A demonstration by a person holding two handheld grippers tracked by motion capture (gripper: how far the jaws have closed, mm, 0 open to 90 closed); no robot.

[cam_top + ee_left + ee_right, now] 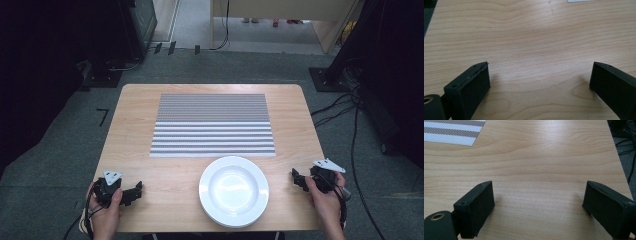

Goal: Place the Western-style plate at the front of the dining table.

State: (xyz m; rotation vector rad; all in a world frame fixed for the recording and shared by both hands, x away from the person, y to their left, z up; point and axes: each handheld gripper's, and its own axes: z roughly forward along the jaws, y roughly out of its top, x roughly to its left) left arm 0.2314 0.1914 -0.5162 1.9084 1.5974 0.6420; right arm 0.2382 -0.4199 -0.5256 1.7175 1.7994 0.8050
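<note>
Plate (233,191) between both grippers' spread fingers (134,192), untouched

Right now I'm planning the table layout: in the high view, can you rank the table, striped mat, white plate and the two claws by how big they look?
1. table
2. striped mat
3. white plate
4. left claw and right claw: they look alike, so no ranking between them.
</note>
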